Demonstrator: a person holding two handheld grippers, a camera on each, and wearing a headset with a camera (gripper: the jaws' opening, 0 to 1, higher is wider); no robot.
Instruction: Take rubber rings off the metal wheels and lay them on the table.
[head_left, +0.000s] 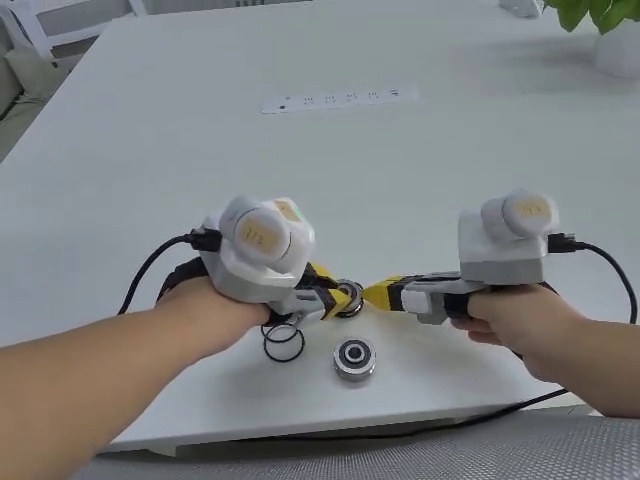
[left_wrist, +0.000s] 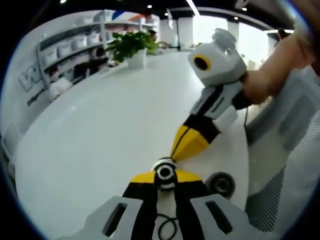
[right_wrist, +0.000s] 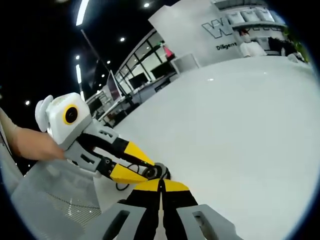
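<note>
A wide white table (head_left: 200, 180) is seen in the head view, with a recessed socket strip (head_left: 340, 98) set into it farther back and a potted plant (head_left: 600, 20) at its far right corner. Near the front edge, the left gripper (head_left: 338, 295) is held in one hand and the right gripper (head_left: 378, 293) in the other, tips pointed at each other. The left jaws are clamped on a small metal wheel (head_left: 350, 300), raised just off the table. The right jaws are pressed together – no gap is seen in the right gripper view – and their tips are brought up against that wheel (whether anything is pinched cannot be told). A second wheel (head_left: 354, 358) lies flat on the table just in front, and thin black rubber rings (head_left: 283, 343) lie beside it, under the left gripper.
</note>
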